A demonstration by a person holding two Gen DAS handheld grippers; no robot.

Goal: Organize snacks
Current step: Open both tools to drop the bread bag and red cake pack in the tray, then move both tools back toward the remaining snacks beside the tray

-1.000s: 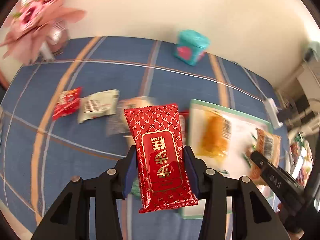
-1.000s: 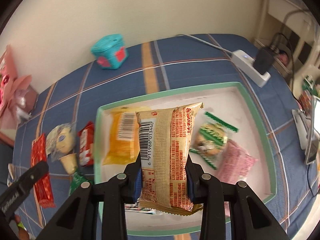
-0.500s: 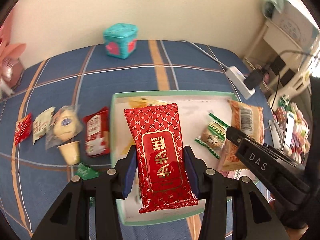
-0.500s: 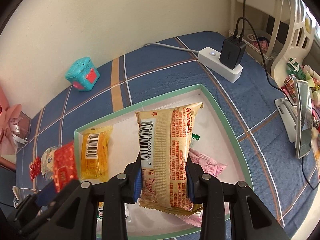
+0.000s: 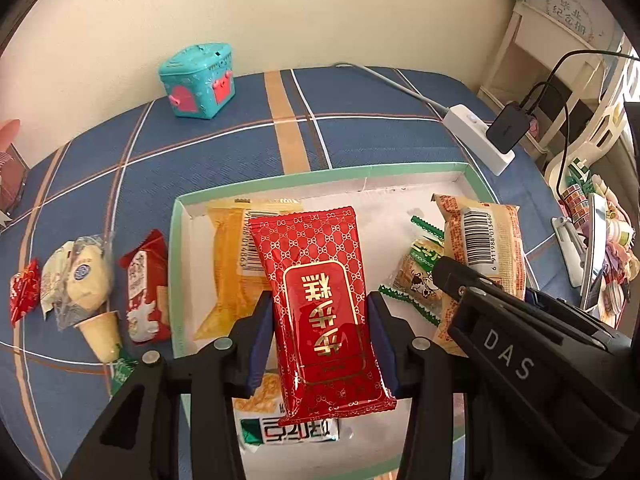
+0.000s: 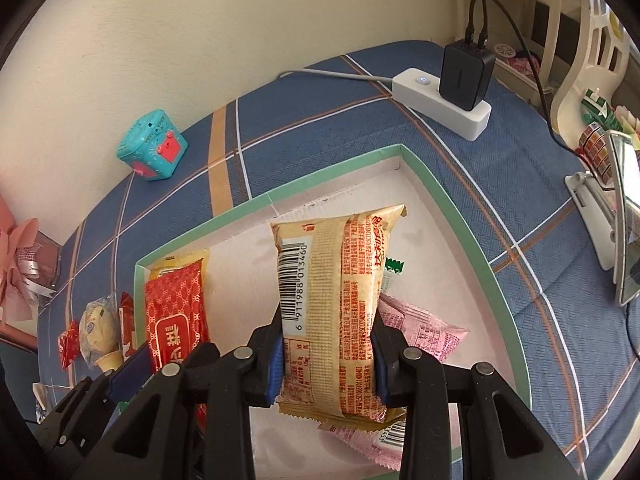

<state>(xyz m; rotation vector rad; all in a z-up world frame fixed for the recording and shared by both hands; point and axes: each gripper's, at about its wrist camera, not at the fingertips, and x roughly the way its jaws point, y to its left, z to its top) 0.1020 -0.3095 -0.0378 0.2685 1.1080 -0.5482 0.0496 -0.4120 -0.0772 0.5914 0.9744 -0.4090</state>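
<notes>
Pink packet (image 6: 420, 332) shows only rightward; left claw (image 5: 320, 316) grips red packet (image 5: 320, 304), right claw (image 6: 326, 344) tan packet (image 6: 332, 304).

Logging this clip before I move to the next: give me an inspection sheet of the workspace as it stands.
Surface: blue plaid cloth.
Job's things: green-rimmed white tray holds yellow, green-striped and pink packets; four wrapped snacks lie on the cloth beside it.
Clutter: teal toy box.
Grippers: left claw shut on red patterned packet; right claw shut on tan barcode packet, both over the tray.
Cables: white power strip with black charger, leads running off.
Surroundings: cream wall, cluttered shelf.
</notes>
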